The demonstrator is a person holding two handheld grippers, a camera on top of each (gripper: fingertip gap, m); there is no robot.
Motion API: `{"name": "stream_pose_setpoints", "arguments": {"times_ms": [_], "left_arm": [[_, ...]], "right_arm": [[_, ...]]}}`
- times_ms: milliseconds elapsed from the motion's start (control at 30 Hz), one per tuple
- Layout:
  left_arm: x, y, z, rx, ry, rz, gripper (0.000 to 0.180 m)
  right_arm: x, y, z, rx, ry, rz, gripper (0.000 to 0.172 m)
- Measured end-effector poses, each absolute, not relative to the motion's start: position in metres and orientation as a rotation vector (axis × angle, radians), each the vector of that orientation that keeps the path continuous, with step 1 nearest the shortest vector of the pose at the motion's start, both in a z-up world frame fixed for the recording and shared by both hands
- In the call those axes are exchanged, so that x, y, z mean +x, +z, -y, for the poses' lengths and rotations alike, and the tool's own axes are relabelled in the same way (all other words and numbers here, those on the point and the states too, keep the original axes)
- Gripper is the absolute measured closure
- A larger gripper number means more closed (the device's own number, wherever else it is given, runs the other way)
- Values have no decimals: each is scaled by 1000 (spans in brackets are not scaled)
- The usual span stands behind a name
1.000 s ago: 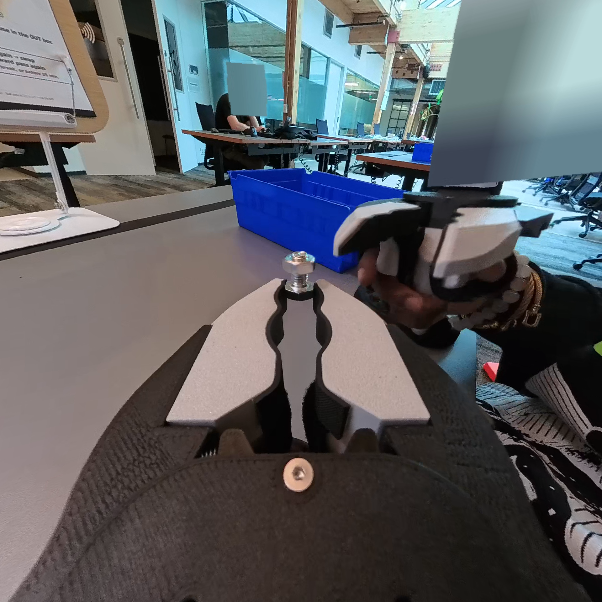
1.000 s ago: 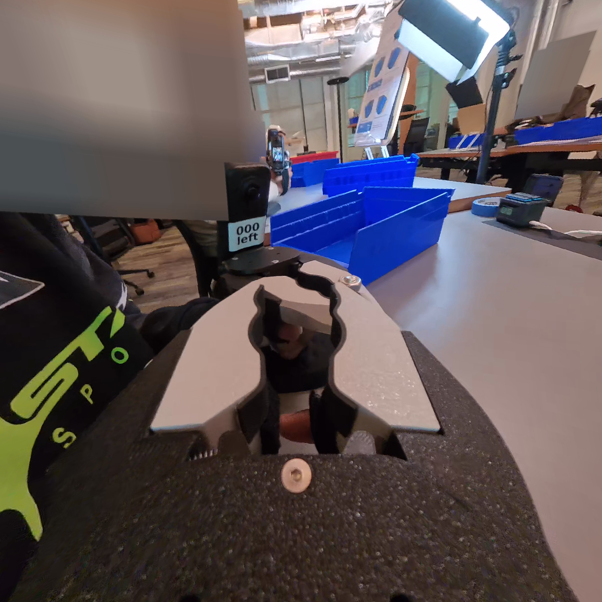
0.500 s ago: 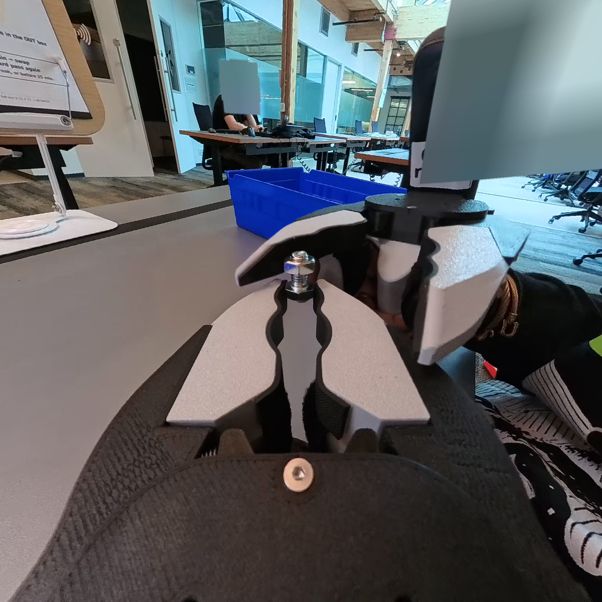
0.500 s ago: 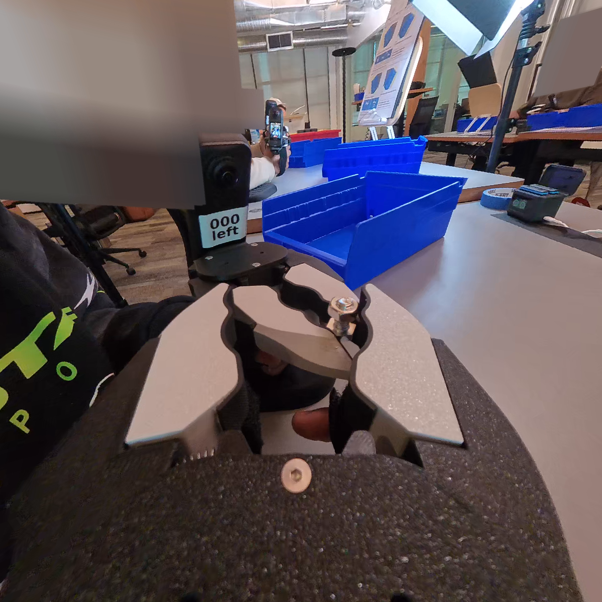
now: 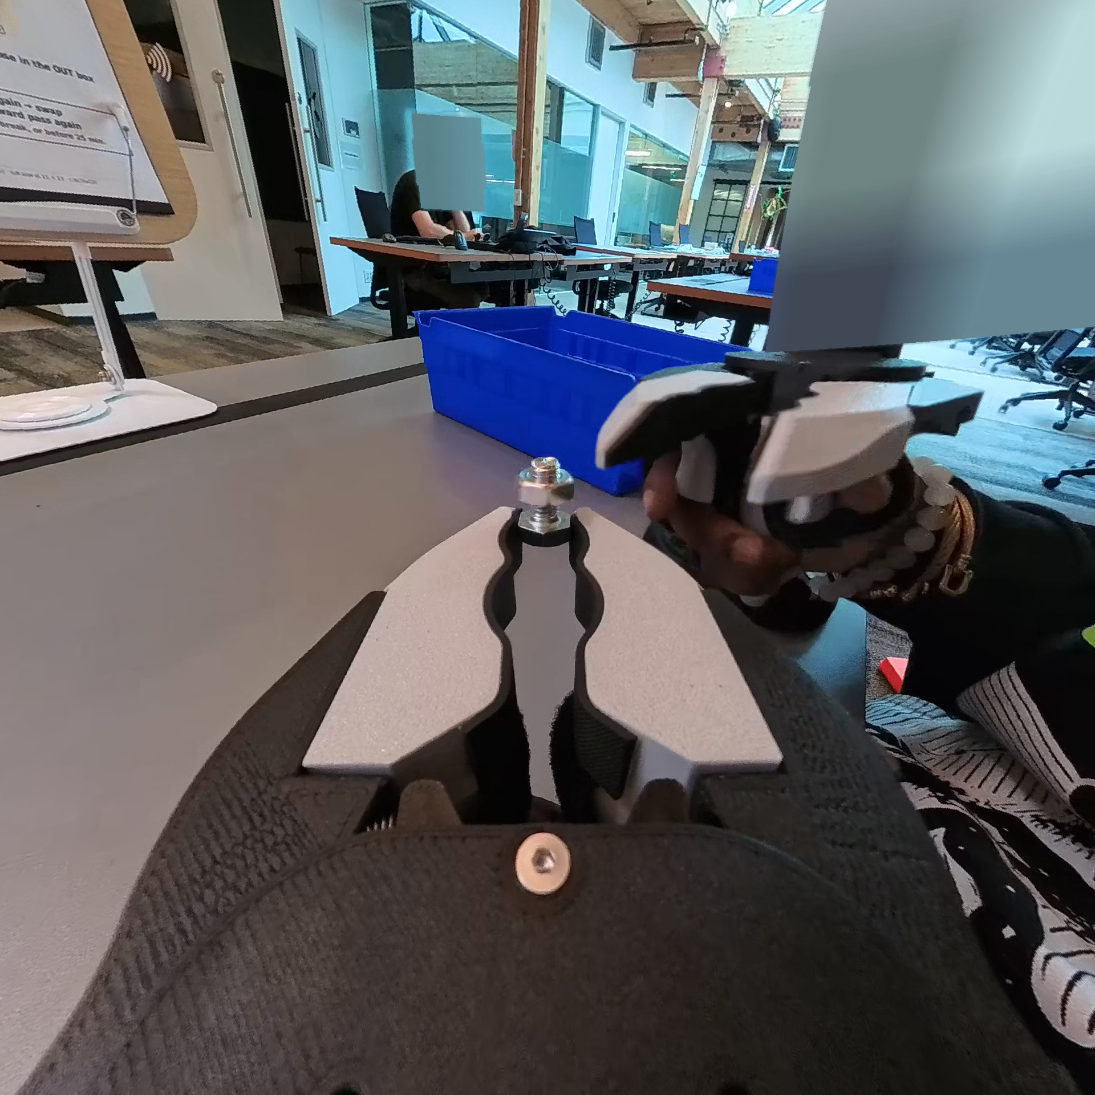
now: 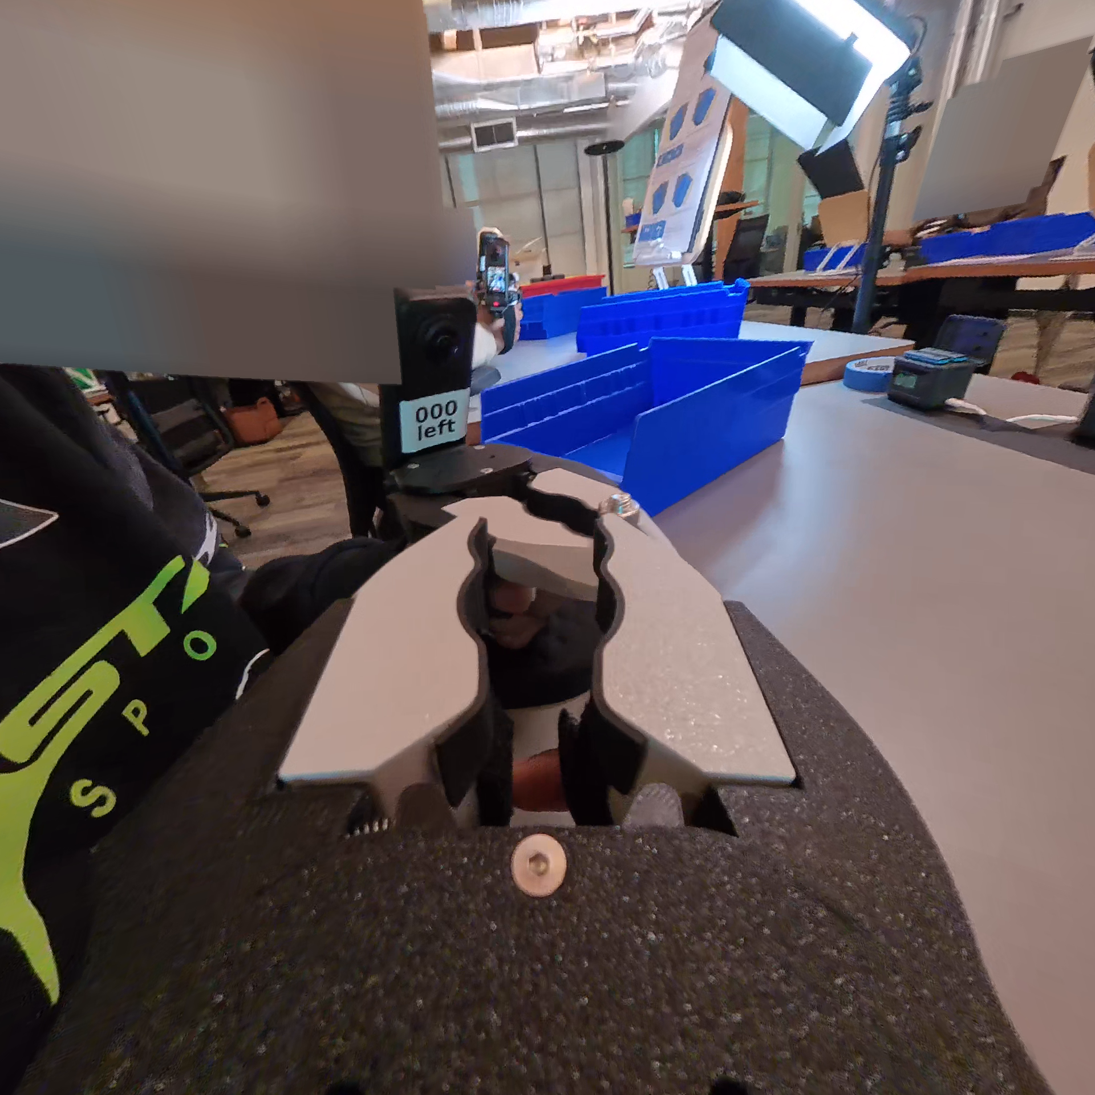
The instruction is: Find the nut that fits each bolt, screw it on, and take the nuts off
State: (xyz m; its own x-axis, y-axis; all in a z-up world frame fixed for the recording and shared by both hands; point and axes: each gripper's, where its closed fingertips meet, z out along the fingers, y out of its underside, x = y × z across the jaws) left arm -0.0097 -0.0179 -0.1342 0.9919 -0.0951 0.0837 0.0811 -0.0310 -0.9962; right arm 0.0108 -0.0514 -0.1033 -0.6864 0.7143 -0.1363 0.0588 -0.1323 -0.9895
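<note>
My left gripper [image 5: 544, 524] is shut on the hex head of a silver bolt [image 5: 544, 508] and holds it upright just above the grey table [image 5: 237, 533]. A silver nut [image 5: 545, 487] sits high on the thread, with the bolt's end showing above it. My right gripper [image 5: 687, 462] hangs to the right of the bolt, clear of it, partly open and empty. In the right wrist view its fingers [image 6: 663, 622] stand apart with nothing between them. The left gripper's finger [image 6: 533, 551] lies behind them, and the nut [image 6: 619, 506] peeks out past the right fingertip.
A blue bin [image 5: 533, 379] stands on the table just behind the bolt; it also shows in the right wrist view [image 6: 711, 426]. A white sign stand [image 5: 89, 409] is at the far left. A blue tape roll [image 6: 865, 373] and a small device [image 6: 930, 379] lie farther back. The table's edge runs close on the right.
Half a second ago my right gripper stood wide open around the nut. It has since drawn back to the right and narrowed, empty. My left gripper kept its hold on the bolt.
</note>
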Motion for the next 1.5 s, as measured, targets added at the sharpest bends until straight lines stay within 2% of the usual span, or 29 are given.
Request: {"name": "stream_pose_setpoints", "arguments": {"times_ms": [33, 133, 233, 567, 700, 733, 767, 800, 867, 1233, 1500], "left_arm": [[-9, -134, 18, -1596, -139, -13, 165], [-9, -134, 18, -1597, -137, -16, 165], [-9, -134, 18, -1597, -138, -16, 165], [-9, -135, 18, -1598, -140, -18, 166], [-9, -135, 18, -1597, -143, -12, 165], [-9, -134, 18, -1597, -140, -10, 165], [-10, -135, 18, -1599, -141, -8, 165], [-10, -135, 18, -1600, -143, -7, 165], [-10, -135, 18, -1600, -141, -9, 165], [-6, -137, 16, -1621, -102, -40, 165], [-5, -138, 16, -1627, -94, -52, 165]], "right_arm": [[8, -102, 49, -868, 1864, 1660, 136], [-4, -100, 48, -883, 1852, 1636, 116], [-14, -104, 58, -867, 1840, 1676, 106], [-17, -111, 71, -834, 1819, 1751, 108], [-4, -112, 61, -865, 1792, 1741, 112], [1, -112, 58, -863, 1785, 1745, 117], [10, -112, 58, -838, 1794, 1766, 134], [17, -110, 58, -819, 1814, 1783, 144], [22, -108, 53, -829, 1799, 1789, 149], [-13, -107, 40, -932, 1504, 1898, 157], [-15, -113, 43, -919, 1450, 1943, 164]]}}
